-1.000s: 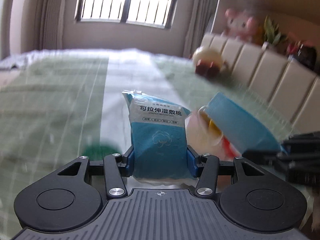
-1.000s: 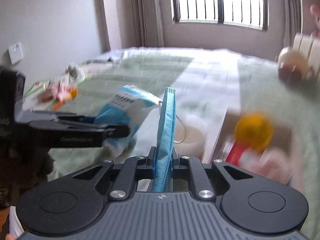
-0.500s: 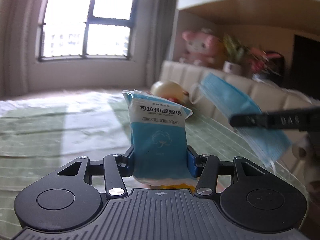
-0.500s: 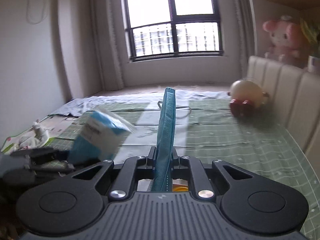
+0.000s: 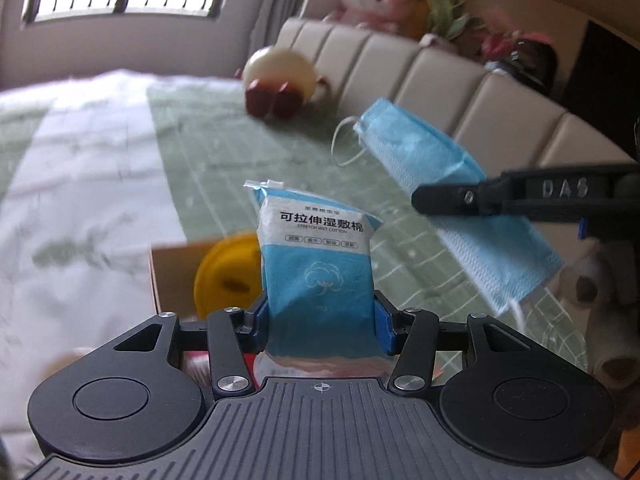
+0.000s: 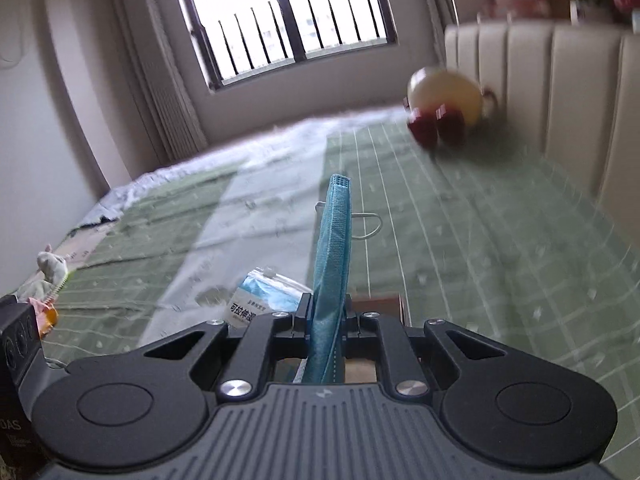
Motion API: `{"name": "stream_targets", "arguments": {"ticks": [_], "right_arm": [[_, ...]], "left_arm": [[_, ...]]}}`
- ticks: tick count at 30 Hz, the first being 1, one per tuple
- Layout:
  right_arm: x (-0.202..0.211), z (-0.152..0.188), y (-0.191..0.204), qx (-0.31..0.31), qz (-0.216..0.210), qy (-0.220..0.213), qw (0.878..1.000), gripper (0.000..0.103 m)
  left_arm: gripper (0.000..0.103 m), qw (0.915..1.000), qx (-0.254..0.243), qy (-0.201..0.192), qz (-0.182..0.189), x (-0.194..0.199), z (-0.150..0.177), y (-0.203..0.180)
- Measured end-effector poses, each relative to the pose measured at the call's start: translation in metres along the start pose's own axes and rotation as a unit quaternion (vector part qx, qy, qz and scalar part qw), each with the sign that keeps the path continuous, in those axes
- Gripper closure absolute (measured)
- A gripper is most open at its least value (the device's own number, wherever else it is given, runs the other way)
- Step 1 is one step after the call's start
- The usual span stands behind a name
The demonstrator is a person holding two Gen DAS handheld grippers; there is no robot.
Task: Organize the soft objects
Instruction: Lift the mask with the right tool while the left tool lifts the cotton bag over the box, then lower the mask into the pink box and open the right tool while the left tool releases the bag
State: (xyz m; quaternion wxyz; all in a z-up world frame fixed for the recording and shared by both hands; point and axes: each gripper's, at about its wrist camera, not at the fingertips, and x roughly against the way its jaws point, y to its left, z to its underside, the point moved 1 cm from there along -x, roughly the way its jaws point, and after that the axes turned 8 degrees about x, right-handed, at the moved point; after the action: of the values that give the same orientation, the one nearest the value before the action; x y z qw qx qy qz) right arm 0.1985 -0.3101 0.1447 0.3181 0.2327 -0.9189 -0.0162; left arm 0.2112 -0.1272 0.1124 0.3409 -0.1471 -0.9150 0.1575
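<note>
My left gripper (image 5: 321,322) clamps a cotton-pad pack (image 5: 318,264) upright. My right gripper (image 6: 326,322), nearly closed, pinches a blue face mask (image 6: 331,280). A cardboard box (image 5: 176,276) lies just beneath both.

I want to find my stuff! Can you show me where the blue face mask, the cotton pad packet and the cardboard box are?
blue face mask (image 5: 440,168), left wrist view, on its pleated front.
cotton pad packet (image 5: 320,264), left wrist view, on the blue cloud-printed panel.
cardboard box (image 5: 168,276), left wrist view, on its brown wall.

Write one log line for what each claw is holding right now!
left claw: shut on cotton pad pack | right claw: shut on blue face mask | cardboard box: below, yellow toy inside
</note>
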Motion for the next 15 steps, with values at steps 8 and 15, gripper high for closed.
{"name": "stream_targets", "arguments": {"ticks": [8, 15], "right_arm": [[-0.075, 0.04, 0.01, 0.016, 0.025, 0.077, 0.997, 0.091], [-0.089, 0.053, 0.025, 0.053, 0.047, 0.092, 0.993, 0.09]], "left_arm": [[0.047, 0.9991, -0.019, 0.0, -0.037, -0.022, 0.015, 0.023], [0.046, 0.9931, -0.083, 0.015, -0.081, -0.027, 0.023, 0.008]]}}
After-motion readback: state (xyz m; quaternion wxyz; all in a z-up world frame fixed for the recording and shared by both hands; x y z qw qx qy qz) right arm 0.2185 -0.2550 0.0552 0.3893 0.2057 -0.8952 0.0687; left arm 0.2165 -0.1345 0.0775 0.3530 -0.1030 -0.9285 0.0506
